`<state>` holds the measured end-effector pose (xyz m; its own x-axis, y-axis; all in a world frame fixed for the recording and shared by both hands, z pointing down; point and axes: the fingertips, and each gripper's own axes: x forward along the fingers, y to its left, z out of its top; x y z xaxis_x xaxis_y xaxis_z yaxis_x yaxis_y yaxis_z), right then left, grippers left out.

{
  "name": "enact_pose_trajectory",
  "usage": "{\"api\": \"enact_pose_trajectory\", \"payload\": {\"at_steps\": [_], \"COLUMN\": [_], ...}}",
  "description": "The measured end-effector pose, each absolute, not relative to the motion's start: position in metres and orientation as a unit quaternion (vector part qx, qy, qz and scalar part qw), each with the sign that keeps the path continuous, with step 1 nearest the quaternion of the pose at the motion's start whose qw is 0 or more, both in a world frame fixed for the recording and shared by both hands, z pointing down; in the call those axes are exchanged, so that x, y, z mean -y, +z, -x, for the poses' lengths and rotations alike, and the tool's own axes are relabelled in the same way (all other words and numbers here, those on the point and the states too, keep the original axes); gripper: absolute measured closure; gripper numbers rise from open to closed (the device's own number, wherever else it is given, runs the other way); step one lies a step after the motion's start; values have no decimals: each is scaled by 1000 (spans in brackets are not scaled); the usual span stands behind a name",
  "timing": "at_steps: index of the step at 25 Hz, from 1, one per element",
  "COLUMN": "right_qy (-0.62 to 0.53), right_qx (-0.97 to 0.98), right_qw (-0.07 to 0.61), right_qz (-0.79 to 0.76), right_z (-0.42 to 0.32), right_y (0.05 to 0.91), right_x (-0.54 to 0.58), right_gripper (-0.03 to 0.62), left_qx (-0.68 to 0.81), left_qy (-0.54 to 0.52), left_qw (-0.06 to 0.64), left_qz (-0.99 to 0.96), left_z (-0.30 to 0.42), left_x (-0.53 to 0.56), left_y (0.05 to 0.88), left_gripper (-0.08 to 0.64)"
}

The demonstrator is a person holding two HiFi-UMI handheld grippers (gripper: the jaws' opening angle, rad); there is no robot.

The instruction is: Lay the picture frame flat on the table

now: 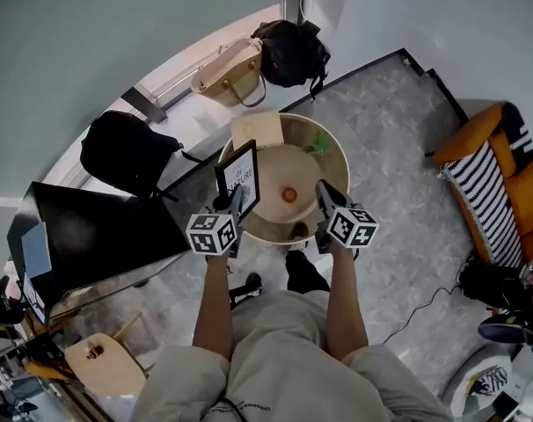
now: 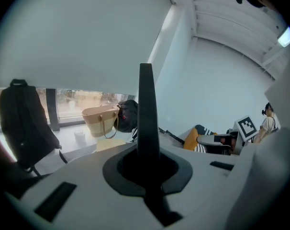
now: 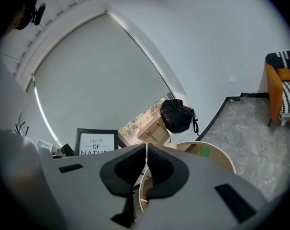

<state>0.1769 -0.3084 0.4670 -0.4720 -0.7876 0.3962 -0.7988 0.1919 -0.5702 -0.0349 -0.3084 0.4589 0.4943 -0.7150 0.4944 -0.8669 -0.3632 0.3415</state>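
Head view puts the round table (image 1: 344, 161), with its raised rim, straight ahead of the person. The picture frame (image 1: 238, 179) stands upright over the table's left side, its printed face turned toward the person.

To lay it flat well, I would swing the frame down slowly about its lower edge toward the bare middle of the tabletop. It should be brought in far enough that no corner lands on the rim, and the pinch let go only once the whole back rests on the wood. The free gripper could steady the top edge on the way down. The small orange thing (image 1: 288, 194) near the middle is the obstacle to steer around.

The left gripper (image 1: 234, 205) has its jaws pinched almost together on the frame's lower part. In the left gripper view the frame's dark edge rises straight up from between them. From this height it is hard to say whether the bottom edge touches the tabletop or hangs just above it.

The right gripper (image 1: 324, 192) is closed with nothing in it. It sits over the table's near right side, apart from the frame, which lies to its left.
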Motion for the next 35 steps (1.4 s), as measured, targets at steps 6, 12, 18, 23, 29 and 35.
{"api": "enact_pose_trajectory", "payload": {"at_steps": [6, 12, 18, 23, 29, 35], "right_qy": [388, 422, 429, 489, 487, 468], "right_qx": [780, 783, 795, 789, 796, 806], "right_qw": [66, 136, 187, 155, 200, 245], "right_qz": [-486, -435, -385, -338, -298, -266], "right_z": [-191, -160, -112, -61, -27, 10], "right_y": [533, 631, 692, 744, 801, 830], "right_x": [326, 319, 301, 287, 260, 240], "right_gripper": [557, 557, 557, 557, 557, 557], "left_qx": [459, 414, 389, 338, 329, 318], "left_qy": [168, 239, 211, 186, 126, 100], "left_qw": [371, 381, 458, 510, 577, 600], "left_qz": [-790, -791, -771, -769, -737, -727], "left_z": [24, 20, 30, 38, 51, 66], "left_x": [306, 285, 255, 230, 212, 199], "left_y": [540, 615, 701, 769, 823, 846], "left_gripper": [532, 533, 532, 532, 532, 532]}}
